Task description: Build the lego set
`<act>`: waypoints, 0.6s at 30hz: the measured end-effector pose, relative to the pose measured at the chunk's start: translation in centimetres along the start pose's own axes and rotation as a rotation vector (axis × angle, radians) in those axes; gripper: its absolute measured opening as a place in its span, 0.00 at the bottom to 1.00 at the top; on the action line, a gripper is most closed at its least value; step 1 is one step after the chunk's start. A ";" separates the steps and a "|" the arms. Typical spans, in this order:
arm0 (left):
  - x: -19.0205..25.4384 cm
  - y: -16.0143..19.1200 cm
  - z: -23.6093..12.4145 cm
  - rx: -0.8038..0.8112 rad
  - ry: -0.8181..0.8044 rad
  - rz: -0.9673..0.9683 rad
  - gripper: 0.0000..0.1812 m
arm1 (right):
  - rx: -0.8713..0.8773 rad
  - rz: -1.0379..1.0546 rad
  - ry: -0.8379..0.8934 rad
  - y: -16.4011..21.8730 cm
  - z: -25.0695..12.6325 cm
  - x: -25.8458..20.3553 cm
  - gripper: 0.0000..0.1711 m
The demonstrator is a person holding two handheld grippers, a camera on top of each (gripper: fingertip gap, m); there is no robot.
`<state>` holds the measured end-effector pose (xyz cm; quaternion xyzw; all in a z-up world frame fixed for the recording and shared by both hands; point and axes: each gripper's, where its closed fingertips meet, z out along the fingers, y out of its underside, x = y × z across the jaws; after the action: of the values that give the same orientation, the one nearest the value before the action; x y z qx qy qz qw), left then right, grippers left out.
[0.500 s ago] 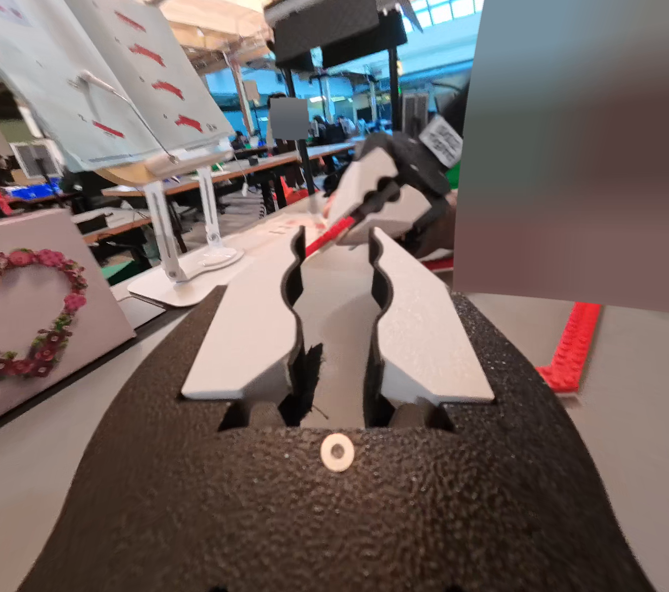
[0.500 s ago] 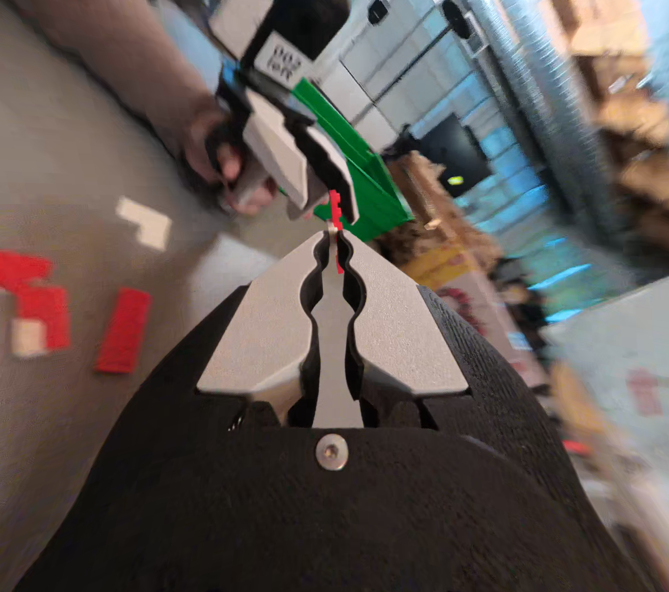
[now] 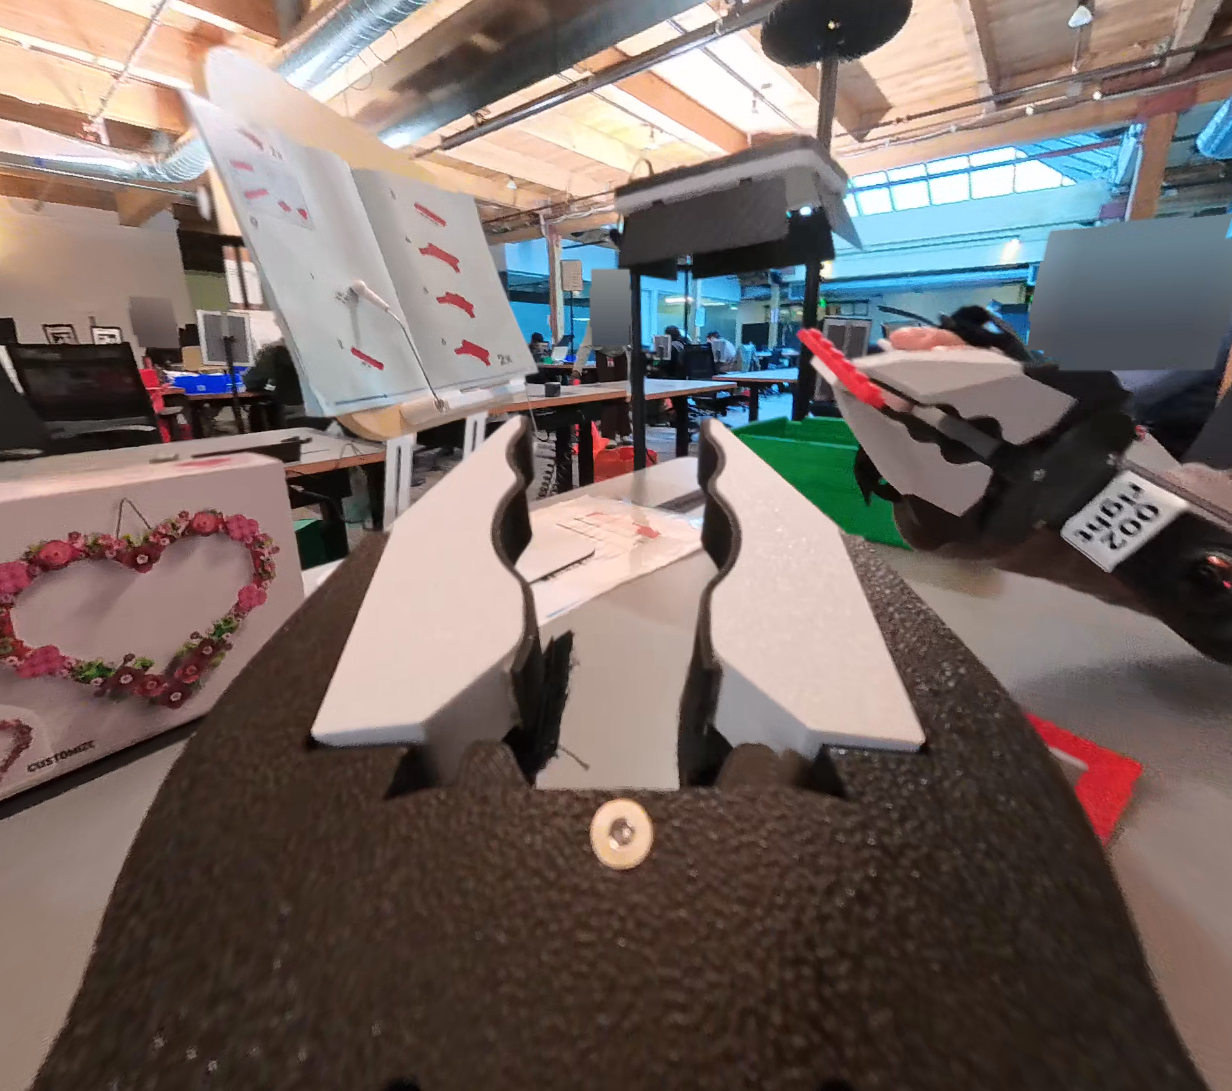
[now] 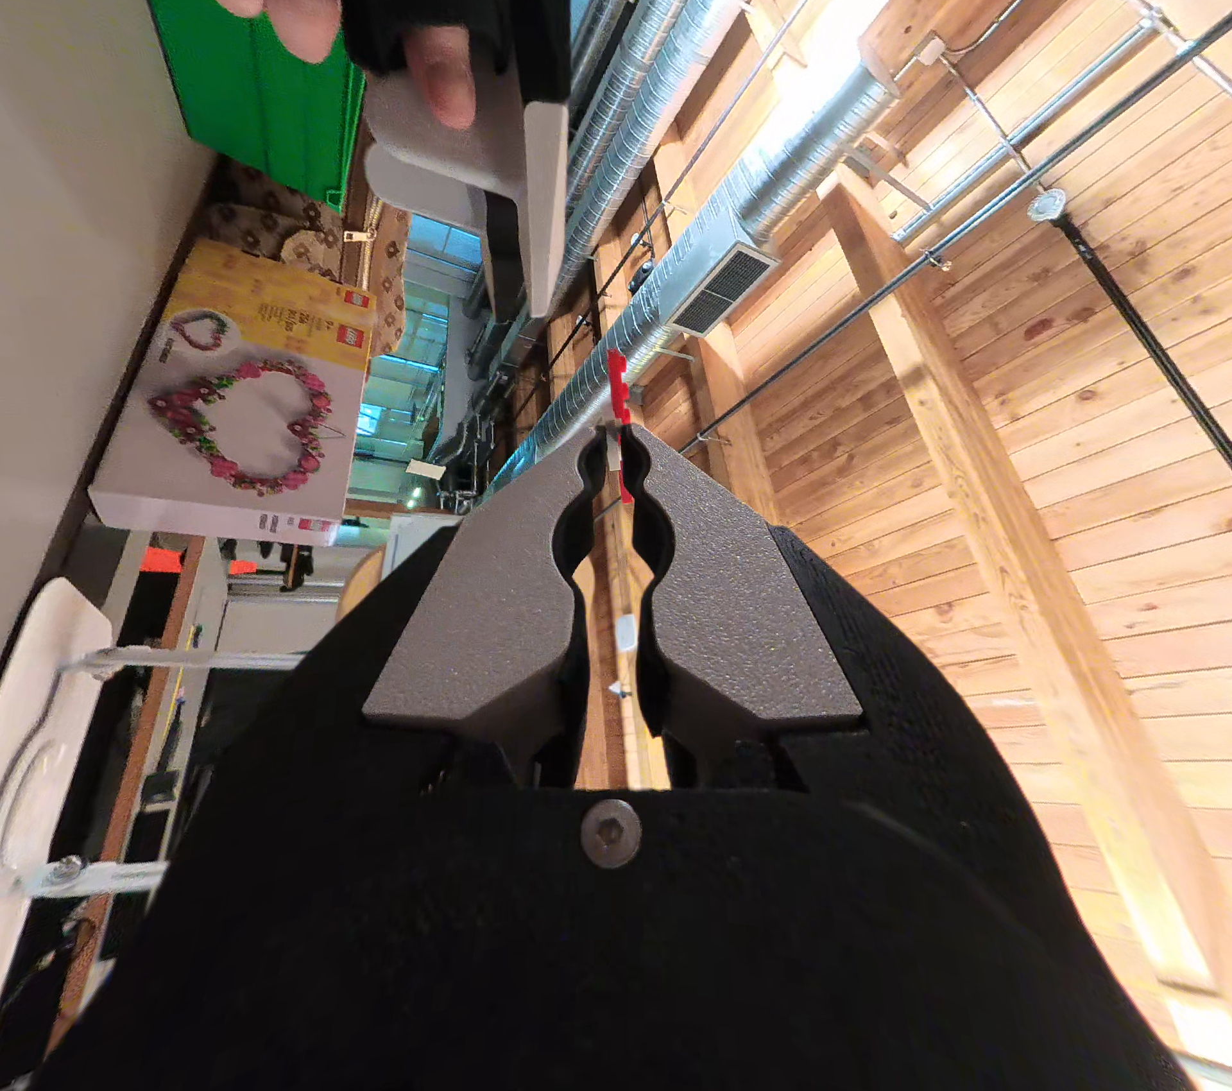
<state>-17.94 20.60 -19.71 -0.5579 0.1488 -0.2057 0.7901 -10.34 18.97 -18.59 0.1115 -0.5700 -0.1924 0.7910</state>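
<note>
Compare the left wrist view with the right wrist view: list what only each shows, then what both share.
Only the left wrist view: the open instruction booklet on its stand and a red plate on the table.
Only the right wrist view: the yellow side of the box.
Both: the heart-wreath box, green bin, and right gripper clamping a red lego piece.

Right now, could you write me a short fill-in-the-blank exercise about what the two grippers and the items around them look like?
1. The left gripper has its jaws ____ with nothing between them.
2. The right gripper is shut on a thin ____ lego plate.
3. The box to the left of the left gripper shows a wreath of flowers in the shape of a ____.
4. The open instruction booklet rests on a ____ stand.

Missing words: open; red; heart; white
</note>
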 end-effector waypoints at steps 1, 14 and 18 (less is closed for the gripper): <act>-0.1 -0.4 0.2 0.008 -0.025 -0.008 0.26 | -0.003 -0.008 -0.002 0.1 -0.2 0.2 0.01; 10.5 -2.8 -1.0 -0.120 0.027 0.134 0.25 | -0.201 0.107 -0.012 4.1 -3.0 3.3 0.01; 11.6 -1.9 -1.3 -0.092 -0.003 0.096 0.24 | -0.203 0.151 -0.056 2.0 -4.3 3.2 0.01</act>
<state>-8.78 13.28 -18.45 -0.5861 0.1835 -0.1596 0.7729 -5.01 19.23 -16.44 -0.0179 -0.5761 -0.1923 0.7942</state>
